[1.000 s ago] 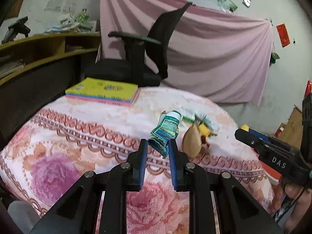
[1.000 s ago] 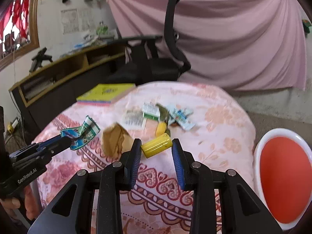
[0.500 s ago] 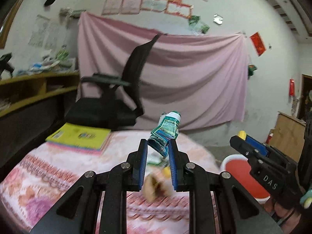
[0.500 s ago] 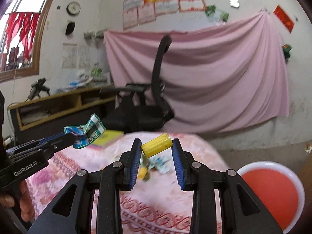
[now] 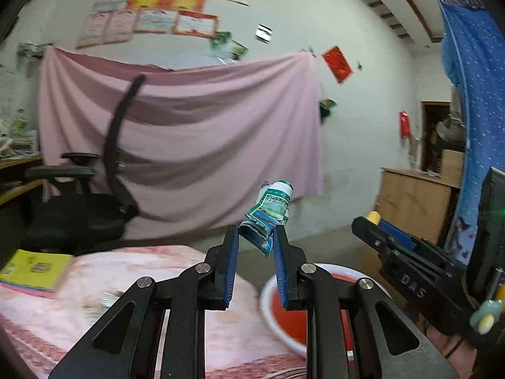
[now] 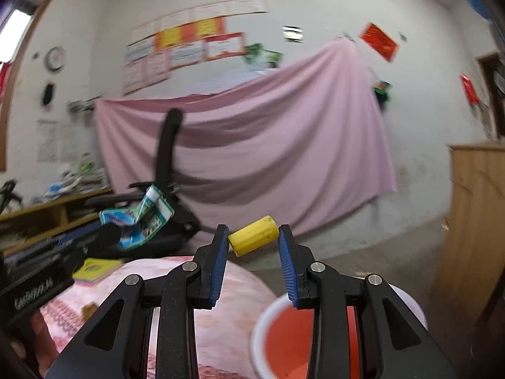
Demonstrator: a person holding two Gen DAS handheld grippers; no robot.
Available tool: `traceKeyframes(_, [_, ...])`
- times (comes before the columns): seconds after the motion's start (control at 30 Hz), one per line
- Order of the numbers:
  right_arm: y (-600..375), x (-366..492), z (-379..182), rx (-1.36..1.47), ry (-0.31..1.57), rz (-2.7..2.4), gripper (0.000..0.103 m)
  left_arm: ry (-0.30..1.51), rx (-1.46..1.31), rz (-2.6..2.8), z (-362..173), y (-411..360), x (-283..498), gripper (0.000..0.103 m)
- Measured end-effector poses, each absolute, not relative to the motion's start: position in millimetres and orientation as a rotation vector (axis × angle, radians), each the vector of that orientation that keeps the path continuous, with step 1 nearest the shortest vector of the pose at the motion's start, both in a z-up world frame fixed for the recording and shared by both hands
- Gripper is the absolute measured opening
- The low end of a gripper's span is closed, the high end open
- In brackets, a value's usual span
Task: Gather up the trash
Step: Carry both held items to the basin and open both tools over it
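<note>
Two grippers are up in the air here, each with one piece of trash. The left gripper (image 5: 255,240) has its blue-padded jaws drawn in close on a crumpled green-and-white plastic wrapper (image 5: 268,213), pinched at its lower end, the rest sticking up past the fingertips. The right gripper (image 6: 253,237) has its jaws a little wider, pressing on the two ends of one short yellow cylinder (image 6: 253,236), which lies crosswise and slightly tilted between the pads. From the right wrist view the left gripper shows at the left edge, the same wrapper (image 6: 140,218) at its tip; from the left wrist view the right gripper's black body comes in from the right edge, with a bit of the yellow piece (image 5: 374,218) at its tip. Below both sits one round red basin with a white rim (image 6: 262,322), beside the right edge of the table covered in a pink floral cloth (image 5: 132,271); both held pieces are above the level of the basin, clear of it. On the cloth, one yellow book on a small stack (image 5: 34,271) lies at the far left edge, and a few blurred scraps (image 5: 104,300) lie nearer, too smeared to count. Behind: one black office chair (image 5: 94,189) and one pink sheet hung on the wall (image 5: 195,132).
</note>
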State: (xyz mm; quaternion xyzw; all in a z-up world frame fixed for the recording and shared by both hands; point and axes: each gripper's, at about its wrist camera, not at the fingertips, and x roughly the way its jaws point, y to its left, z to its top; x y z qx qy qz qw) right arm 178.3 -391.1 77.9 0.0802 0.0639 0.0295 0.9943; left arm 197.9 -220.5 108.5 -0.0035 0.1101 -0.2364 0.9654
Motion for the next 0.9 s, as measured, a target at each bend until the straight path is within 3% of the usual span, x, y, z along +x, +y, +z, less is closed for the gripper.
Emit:
traceKeyframes(0.6, [-471, 216, 30, 0.331, 0.423, -0.111, 0.033, 0.694, -0.09, -0.658, 57, -315, 284, 0.021])
traceKeyframes(0.7, [-476, 215, 29, 0.351, 0.428, -0.12, 0.041, 0.725, -0.097, -0.644, 55, -316, 290, 0.023])
traceKeyframes(0.9, [-473, 218, 29, 0.334, 0.431, -0.115, 0.044, 0.686, -0.12, -0.599, 63, -295, 285, 0.034])
